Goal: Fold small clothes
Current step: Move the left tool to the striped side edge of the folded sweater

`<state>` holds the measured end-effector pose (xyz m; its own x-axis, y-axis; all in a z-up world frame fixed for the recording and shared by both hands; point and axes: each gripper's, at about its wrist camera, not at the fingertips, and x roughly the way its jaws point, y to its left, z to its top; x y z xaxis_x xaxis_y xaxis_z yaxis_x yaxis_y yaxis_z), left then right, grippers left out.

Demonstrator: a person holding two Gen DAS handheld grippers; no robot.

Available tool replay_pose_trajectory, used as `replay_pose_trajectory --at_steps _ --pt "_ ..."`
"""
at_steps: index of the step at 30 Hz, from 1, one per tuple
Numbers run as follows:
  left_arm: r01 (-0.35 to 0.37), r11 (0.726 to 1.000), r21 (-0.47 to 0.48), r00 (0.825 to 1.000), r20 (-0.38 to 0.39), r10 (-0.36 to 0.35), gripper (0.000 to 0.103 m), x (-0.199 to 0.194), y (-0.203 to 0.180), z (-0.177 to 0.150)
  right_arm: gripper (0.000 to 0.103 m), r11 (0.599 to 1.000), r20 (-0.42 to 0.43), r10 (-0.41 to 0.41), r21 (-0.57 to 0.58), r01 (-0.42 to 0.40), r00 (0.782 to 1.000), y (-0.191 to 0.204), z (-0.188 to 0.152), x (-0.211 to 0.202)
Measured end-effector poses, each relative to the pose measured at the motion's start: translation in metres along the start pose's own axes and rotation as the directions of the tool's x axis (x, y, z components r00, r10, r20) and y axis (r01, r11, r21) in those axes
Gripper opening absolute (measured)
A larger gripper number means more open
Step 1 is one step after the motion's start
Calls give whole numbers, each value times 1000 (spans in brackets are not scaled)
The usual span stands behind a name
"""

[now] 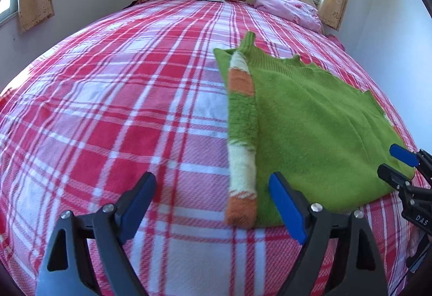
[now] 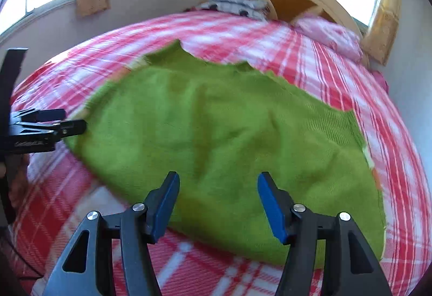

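Both claws, left (image 1: 212, 204) and right (image 2: 218, 201), hang wide open, holding nothing, over the green sweater (image 2: 216, 139); the striped sleeve (image 1: 241, 139) could flop loose if grabbed unevenly.

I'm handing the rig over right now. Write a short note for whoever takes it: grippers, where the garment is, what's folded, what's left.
Left gripper: open, empty, low over the plaid bedspread beside the striped sleeve.
Right gripper: open, empty, over the near hem of the green sweater.
The sweater lies flat on the bed; the left-side striped sleeve is folded in along its edge.
Done: that sleeve fold.
The other sleeve's state is unclear: only a striped sliver shows at the far right edge.
Left: check that sleeve, then fold the body up.
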<state>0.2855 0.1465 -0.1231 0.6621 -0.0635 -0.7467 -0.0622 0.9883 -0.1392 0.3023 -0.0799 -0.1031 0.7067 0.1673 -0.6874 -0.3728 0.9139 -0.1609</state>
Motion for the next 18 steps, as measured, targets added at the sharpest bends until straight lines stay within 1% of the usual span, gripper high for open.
replay_pose_trajectory --at_steps 3,4,7,10,14,16,18 --pt "-11 1000 -11 1000 19 11 89 -7 17 3 61 994 39 18 -106 -14 999 30 6 -4" --pt "-21 1000 -14 999 26 21 91 -8 23 5 61 991 45 20 -133 -14 999 40 9 -4" --pt "-70 997 -22 997 41 71 92 -6 42 15 61 977 58 42 -211 -29 997 69 12 -1" --pt "-72 996 -48 996 44 75 92 0 57 26 61 963 65 59 -266 -39 996 94 15 3" --pt "-29 997 -70 998 53 33 92 9 63 39 61 944 72 77 -325 -50 994 119 18 9" --pt "15 997 -72 998 58 -11 92 15 59 46 61 935 69 75 -352 -46 995 129 18 12" --pt "77 995 -67 996 57 -73 92 23 53 55 61 925 63 83 -377 -53 995 140 16 16"
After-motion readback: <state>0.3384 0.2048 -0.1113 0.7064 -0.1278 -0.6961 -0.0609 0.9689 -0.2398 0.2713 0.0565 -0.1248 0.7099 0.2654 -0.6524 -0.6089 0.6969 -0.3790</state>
